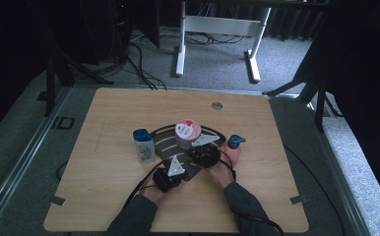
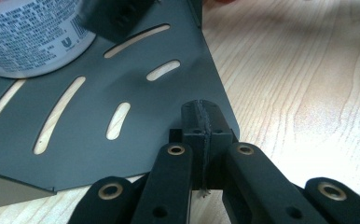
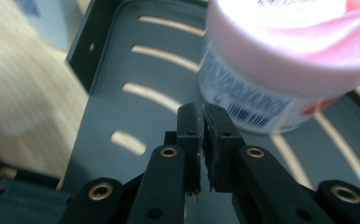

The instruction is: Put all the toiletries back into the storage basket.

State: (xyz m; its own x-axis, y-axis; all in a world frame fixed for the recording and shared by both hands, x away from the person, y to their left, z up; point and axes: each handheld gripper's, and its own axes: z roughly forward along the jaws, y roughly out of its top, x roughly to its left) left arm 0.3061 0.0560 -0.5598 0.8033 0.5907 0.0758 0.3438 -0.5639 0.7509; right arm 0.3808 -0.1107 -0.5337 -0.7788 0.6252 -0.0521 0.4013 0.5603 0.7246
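Observation:
A dark grey slotted tray [image 1: 163,140] [image 2: 159,107] [image 3: 117,70] lies mid-table. On it stands a white jar with a pink lid [image 1: 187,132] [image 2: 29,37] [image 3: 280,60]. My left gripper [image 1: 181,162] [image 2: 200,116] is shut, pads pressed together, tips over the tray's near corner; whether they pinch the tray I cannot tell. My right gripper [image 1: 198,143] [image 3: 201,122] hovers low over the tray just beside the jar. Its jaws are parted by a thin slit with nothing between them.
A pale bottle with a blue cap [image 1: 143,146] stands just left of the tray. A pink bottle with a blue cap [image 1: 235,147] stands by the right hand. A round hole [image 1: 217,105] marks the table's far side. White desk legs [image 1: 180,49] and cables are beyond.

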